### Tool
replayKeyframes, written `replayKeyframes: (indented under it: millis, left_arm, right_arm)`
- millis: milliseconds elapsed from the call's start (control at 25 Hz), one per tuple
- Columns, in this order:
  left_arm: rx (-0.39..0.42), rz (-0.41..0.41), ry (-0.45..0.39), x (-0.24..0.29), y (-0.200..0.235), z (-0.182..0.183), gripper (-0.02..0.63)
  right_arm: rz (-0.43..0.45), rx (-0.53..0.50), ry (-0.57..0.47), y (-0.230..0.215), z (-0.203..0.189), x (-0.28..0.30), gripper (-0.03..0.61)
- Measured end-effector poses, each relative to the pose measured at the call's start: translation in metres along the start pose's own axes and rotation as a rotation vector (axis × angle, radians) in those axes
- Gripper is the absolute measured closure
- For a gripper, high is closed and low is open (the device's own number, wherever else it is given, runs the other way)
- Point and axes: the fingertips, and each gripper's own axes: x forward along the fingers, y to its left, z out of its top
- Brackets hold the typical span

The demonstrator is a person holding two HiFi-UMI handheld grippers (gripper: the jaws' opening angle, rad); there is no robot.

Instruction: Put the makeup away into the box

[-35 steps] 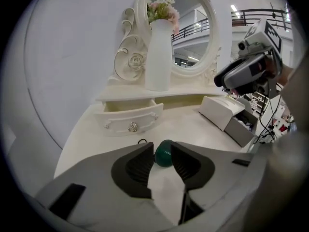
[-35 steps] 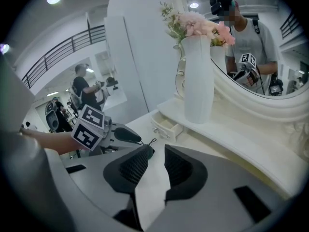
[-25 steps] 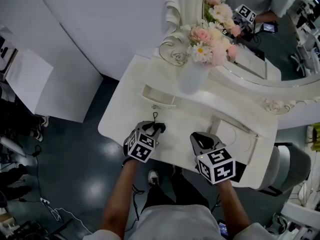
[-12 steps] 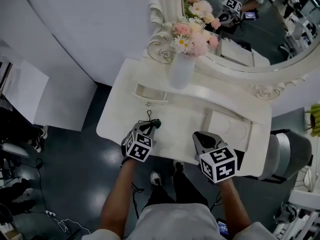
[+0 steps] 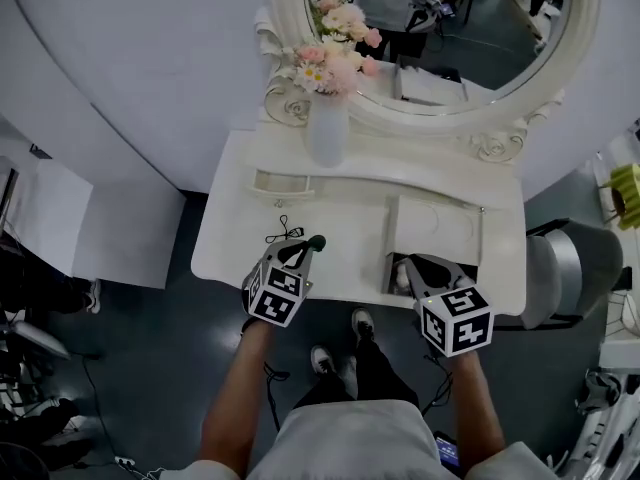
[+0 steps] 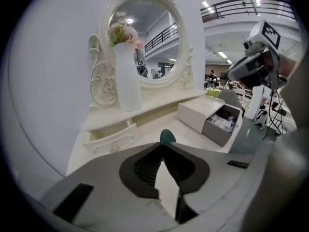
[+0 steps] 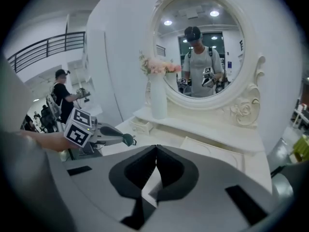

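A: Where is the makeup right now?

B: One piece, a dark makeup stick (image 6: 167, 136) with a green end, is in the left hand-held gripper (image 6: 164, 148). The jaws are clamped on it, and only the green end pokes out past them.

A: Is it lying on the surface?

B: No. In the right gripper view the stick hangs in the air above the front left part of the white surface (image 5: 340, 218). It is apart from the box (image 5: 440, 228).

A: And the box?

B: It is white and stands on the right half of the surface, in front of the mirror (image 5: 470, 18). The box drawer (image 6: 217, 133) is pulled out towards the person. Some pale things lie inside, but I cannot tell what they are.

A: What about the other hand?

B: The right hand-held gripper (image 7: 155, 152) has its jaws pressed together with nothing between them. In the head view its tips are over the pulled-out box drawer, at the front edge of the surface. Whether they touch it I cannot tell.

A: Anything else up there?

B: A white vase (image 5: 327, 133) of pink and white flowers (image 5: 335, 53) stands at the back left, beside the mirror frame. Just in front of it, a small drawer (image 6: 109, 139) in the raised back shelf is slightly open.
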Motion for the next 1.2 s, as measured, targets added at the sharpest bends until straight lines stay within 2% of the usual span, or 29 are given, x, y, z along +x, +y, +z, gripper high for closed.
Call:
replayKeyframes:
  millis: [320,600,840,1080,1200]
  left_arm:
    - [0.083,-0.197,-0.107,0.001,-0.096,0.069,0.569]
    - [0.158,-0.351,-0.086,0.042,-0.183,0.102,0.569]
    - [0.233,-0.467,0.001,0.089,-0.247,0.110,0.569]
    - [0.261,-0.524,0.162,0.129,-0.286,0.073,0.569]
    - [0.262,-0.530,0.204,0.138,-0.292,0.063,0.566]
  right_arm:
    - [-0.110,0.090,-0.047,-0.046,-0.021,-0.061,0.574]
    - [-0.224,0.194,-0.054,-0.112,-0.060,-0.106,0.574]
    - [-0.280,0.257,-0.047,-0.160,-0.085,-0.126,0.574]
    - [-0.313,0.286,-0.029,-0.179,-0.107,-0.140,0.574]
    - [-0.302,0.300,-0.018,-0.182,-0.117,-0.137,0.574]
